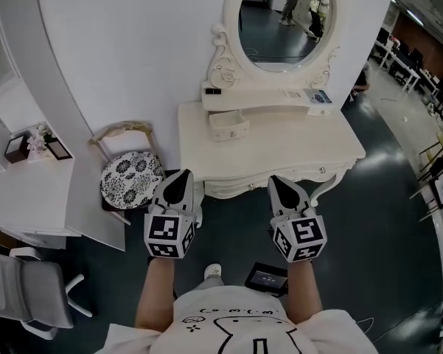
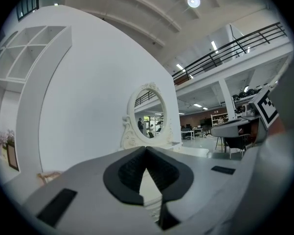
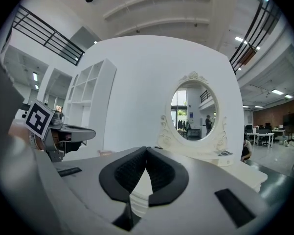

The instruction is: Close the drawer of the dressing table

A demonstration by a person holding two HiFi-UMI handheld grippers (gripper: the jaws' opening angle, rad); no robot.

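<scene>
The white dressing table (image 1: 280,153) stands against the wall under its oval mirror (image 1: 284,13). A small upper drawer (image 1: 229,126) juts out over the tabletop, left of centre. Both grippers are held level in front of the table's front edge, apart from it. My left gripper (image 1: 180,177) is shut with nothing in it, its tips meeting (image 2: 146,148). My right gripper (image 1: 280,183) also has its tips together and holds nothing (image 3: 147,149). The mirror (image 2: 147,116) (image 3: 194,111) shows ahead in both gripper views. The drawer is hidden behind the jaws there.
A stool with a black-and-white patterned seat (image 1: 131,179) stands just left of the table. A white desk (image 1: 29,198) and a grey office chair (image 1: 22,290) are at the far left. A dark flat device (image 1: 267,277) lies on the floor by the person's feet.
</scene>
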